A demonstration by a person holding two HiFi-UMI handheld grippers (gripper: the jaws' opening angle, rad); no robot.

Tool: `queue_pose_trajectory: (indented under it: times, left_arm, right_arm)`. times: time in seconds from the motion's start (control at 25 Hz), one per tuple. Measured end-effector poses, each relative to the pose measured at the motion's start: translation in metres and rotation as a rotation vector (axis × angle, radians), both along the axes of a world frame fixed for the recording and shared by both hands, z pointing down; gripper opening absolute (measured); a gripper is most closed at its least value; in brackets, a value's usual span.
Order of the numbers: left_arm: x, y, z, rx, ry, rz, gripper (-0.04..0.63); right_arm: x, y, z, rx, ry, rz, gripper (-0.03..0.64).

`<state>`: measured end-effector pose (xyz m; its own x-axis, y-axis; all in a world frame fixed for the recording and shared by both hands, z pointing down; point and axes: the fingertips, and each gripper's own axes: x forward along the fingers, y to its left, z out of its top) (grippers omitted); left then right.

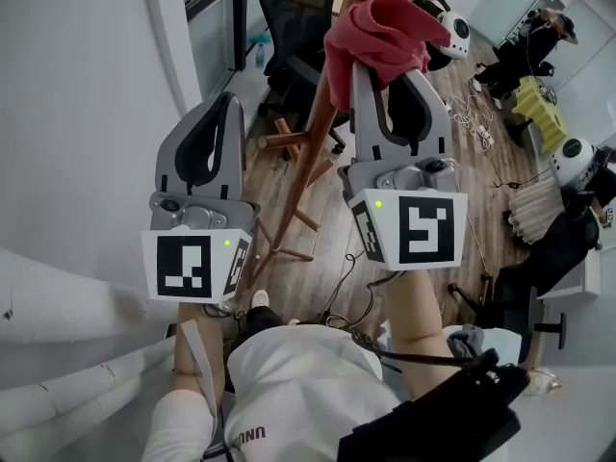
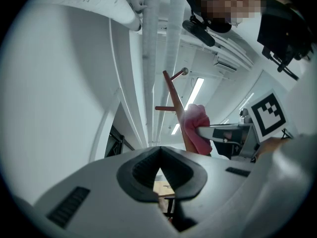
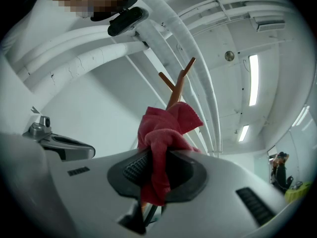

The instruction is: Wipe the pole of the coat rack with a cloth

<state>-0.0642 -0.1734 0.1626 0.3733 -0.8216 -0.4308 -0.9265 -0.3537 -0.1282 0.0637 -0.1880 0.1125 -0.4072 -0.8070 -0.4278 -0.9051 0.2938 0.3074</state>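
My right fingers clamp the red cloth against the pole, upper centre. My left fingers, lower left, are closed and empty.

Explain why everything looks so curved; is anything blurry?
Head view: wide-angle lens bows the walls; even light. Left gripper view: dark round border, pipes curve, near jaws soft. Right gripper view: same bending; cloth sharp, ceiling lamps glare.

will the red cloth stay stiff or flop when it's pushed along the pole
Likely floppy: the red cloth bunches and droops in folds. It probably won't slip out, since the right hand-held gripper is shut on a thick wad. The loose bulk should mould against the pole.
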Motion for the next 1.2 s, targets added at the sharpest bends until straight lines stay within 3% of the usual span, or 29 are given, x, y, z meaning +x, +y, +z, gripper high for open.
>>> queue_pose_trajectory:
  times: [1.2]
  left_arm:
    - [-0.005, -0.003, 0.037, -0.09, 0.011, -0.002, 0.014]
  right_arm:
    - [-0.001, -0.004, 0.059, -0.124, 0.005, 0.012, 0.071]
